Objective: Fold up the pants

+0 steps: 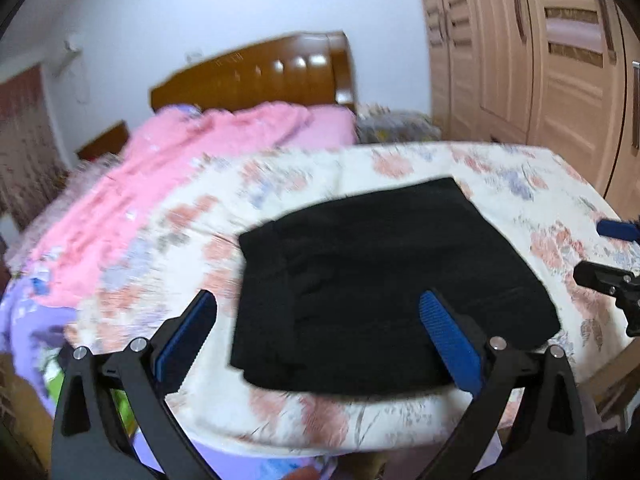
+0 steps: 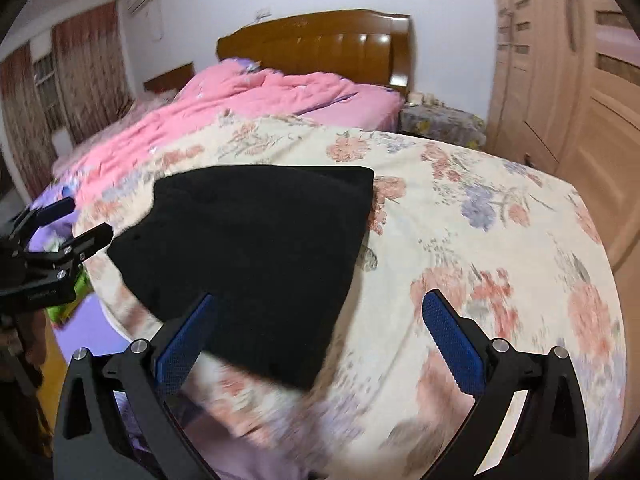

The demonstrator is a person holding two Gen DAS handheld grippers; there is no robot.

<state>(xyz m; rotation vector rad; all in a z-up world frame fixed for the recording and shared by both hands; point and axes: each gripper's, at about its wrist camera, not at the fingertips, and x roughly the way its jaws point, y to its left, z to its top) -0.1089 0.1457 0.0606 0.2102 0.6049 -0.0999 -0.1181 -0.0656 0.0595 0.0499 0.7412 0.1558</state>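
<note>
Black pants (image 1: 384, 284) lie folded into a compact rectangle on a floral cloth-covered surface (image 1: 360, 420). They also show in the right wrist view (image 2: 256, 256). My left gripper (image 1: 320, 308) is open and empty, held above the pants' near left part. My right gripper (image 2: 320, 312) is open and empty, above the pants' near right edge. The right gripper shows at the right edge of the left wrist view (image 1: 608, 256). The left gripper shows at the left edge of the right wrist view (image 2: 68, 224).
A bed with a pink quilt (image 1: 168, 176) and a wooden headboard (image 2: 320, 44) stands behind. Wooden wardrobe doors (image 1: 540, 60) fill the right. A small cloth-covered stand (image 2: 440, 124) sits by the bed. Curtains (image 2: 84, 72) hang at the left.
</note>
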